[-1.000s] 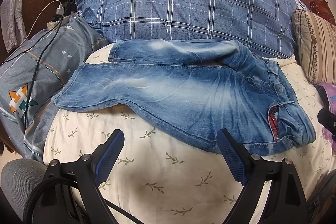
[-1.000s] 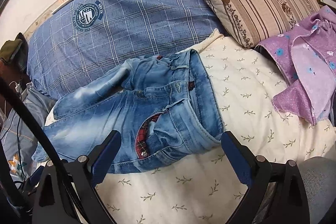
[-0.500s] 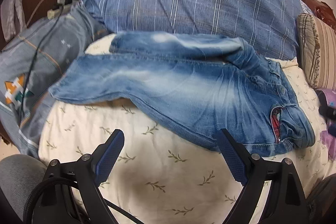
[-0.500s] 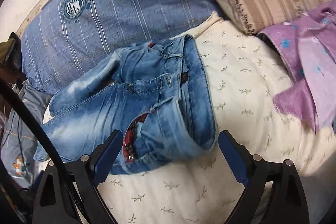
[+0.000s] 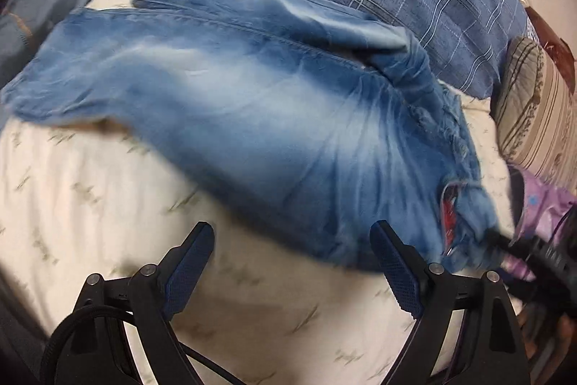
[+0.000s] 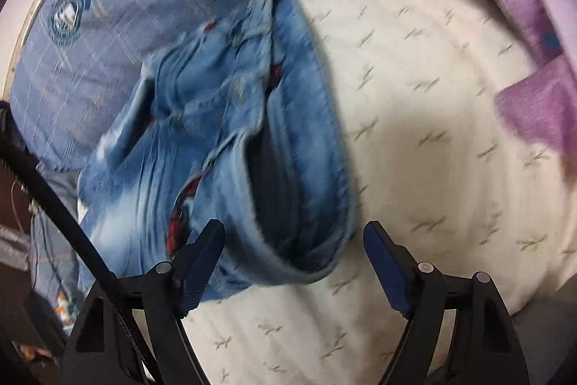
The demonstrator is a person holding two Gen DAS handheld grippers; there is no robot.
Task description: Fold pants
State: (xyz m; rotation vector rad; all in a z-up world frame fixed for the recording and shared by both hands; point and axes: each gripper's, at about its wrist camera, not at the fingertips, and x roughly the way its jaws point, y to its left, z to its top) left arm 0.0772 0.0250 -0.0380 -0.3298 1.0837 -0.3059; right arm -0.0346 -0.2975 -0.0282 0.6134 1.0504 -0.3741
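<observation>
Faded blue denim jeans [image 5: 252, 118] lie on the cream leaf-print bed sheet [image 5: 90, 204]. The left hand-held gripper [image 5: 292, 262] is wide, empty. The right hand-held gripper [image 6: 294, 255], at 4 o'clock, has just been closing, waistband between its jaws, unpressed.

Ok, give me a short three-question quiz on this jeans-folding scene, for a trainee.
1. True or false: the right gripper already pinches the jeans.
2. Which end of the jeans lies nearest the right gripper: A) leg hems B) waistband C) knees?
3. What purple item lies beside the jeans on the bedsheet?

Key: 1 false, its jaws have just been closing but stand apart, pads clear of the waistband between them. 2 B. 3 a purple floral garment.
</observation>
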